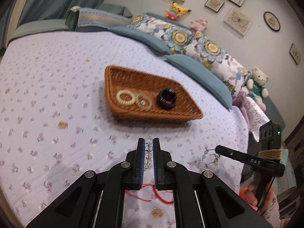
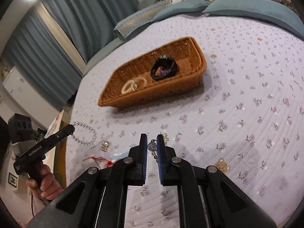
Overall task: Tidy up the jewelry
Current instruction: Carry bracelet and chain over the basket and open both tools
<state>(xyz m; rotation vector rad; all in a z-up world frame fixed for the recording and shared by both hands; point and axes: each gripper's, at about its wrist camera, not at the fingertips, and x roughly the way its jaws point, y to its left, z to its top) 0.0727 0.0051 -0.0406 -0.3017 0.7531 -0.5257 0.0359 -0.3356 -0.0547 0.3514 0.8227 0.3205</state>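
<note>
the left gripper (image 1: 148, 142) is clamped on a clear bead bracelet (image 1: 148, 148); the right gripper (image 2: 152, 139) pinches a crystal bead chain (image 2: 152, 146). ahead of both sits the basket (image 2: 201, 64) with hair ties (image 1: 125, 97) and a black band (image 2: 164, 69).

A: Room btwn grippers and basket (image 1: 152, 112)?
B: Yes, bare quilt (image 1: 47, 87) across mid-frame in the left view, wide open frame left.
A: Obstacles?
B: Basket rim centre; pillows (image 1: 199, 72) block upper right. Inside basket: hair ties (image 1: 125, 97) left, black band (image 1: 166, 98) right, free floor at far end.
A: Right view?
B: Gold ring (image 2: 104, 145), red cord (image 2: 98, 159) lower left; quilt right side open.
</note>
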